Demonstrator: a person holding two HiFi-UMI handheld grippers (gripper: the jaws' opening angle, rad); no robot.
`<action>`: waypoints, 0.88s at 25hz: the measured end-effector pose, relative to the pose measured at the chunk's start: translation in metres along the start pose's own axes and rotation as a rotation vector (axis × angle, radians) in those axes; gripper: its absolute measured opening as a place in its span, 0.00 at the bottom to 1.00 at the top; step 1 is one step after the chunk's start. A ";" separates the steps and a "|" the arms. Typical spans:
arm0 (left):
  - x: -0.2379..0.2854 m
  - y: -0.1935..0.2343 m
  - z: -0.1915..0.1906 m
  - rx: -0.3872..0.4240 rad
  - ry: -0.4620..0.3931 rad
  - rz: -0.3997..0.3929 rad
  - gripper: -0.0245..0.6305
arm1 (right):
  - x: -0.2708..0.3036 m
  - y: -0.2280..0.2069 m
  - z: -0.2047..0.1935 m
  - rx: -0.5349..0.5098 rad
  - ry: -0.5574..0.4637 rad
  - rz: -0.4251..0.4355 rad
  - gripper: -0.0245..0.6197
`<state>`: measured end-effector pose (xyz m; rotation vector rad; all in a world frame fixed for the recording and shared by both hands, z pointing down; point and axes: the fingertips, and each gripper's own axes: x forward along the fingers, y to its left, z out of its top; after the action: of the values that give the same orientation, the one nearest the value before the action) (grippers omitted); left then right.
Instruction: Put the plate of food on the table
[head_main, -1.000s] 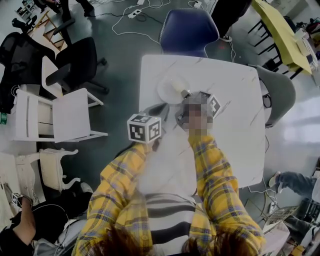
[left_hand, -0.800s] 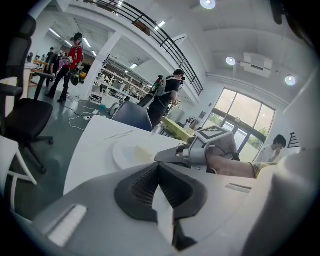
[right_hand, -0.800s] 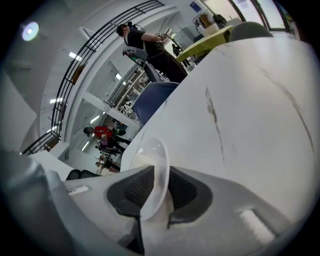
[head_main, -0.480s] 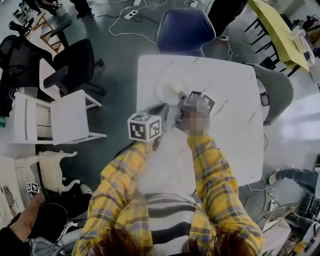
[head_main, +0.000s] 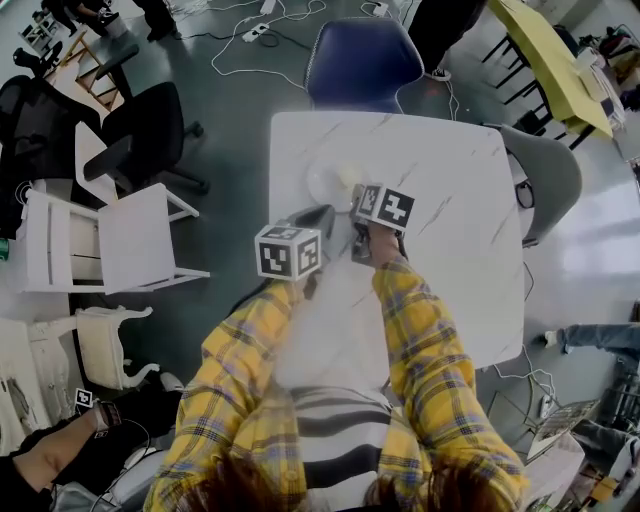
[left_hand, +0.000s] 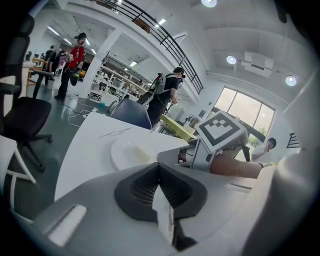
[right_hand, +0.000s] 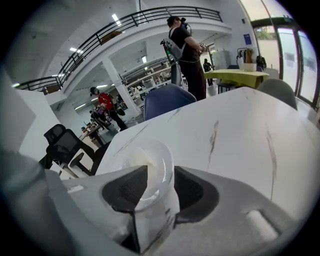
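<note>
Right gripper (right_hand: 152, 195): my jaws have just been opening wide, the plate of food (right_hand: 145, 160) loose between them, sitting far left on the counter (head_main: 450, 190); left gripper (left_hand: 161, 187) jaws together, empty

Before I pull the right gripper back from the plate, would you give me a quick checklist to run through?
1. Plate flat on the table: ok.
2. Food on the plate: ok.
3. Right gripper released: ok; its jaws have just been opening and the pads stand apart.
4. Plate out from between its jaws: not ok; it sits between them.
5. Left gripper shut, empty, off the plate: ok.
6. Plate inside the table edge: ok.
</note>
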<state>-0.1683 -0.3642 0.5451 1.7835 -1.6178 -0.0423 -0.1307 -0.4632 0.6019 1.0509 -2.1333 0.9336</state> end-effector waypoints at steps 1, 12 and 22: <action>0.000 0.000 -0.001 -0.002 0.001 0.001 0.02 | -0.001 0.001 -0.001 0.007 0.004 0.009 0.29; -0.005 -0.002 0.000 -0.007 -0.010 0.014 0.02 | -0.025 -0.001 -0.010 -0.025 0.001 0.029 0.22; -0.021 -0.024 0.004 0.011 -0.055 0.008 0.02 | -0.072 0.015 -0.002 -0.032 -0.105 0.158 0.04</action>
<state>-0.1538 -0.3486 0.5205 1.7987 -1.6673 -0.0797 -0.1050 -0.4243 0.5450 0.9454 -2.3383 0.9310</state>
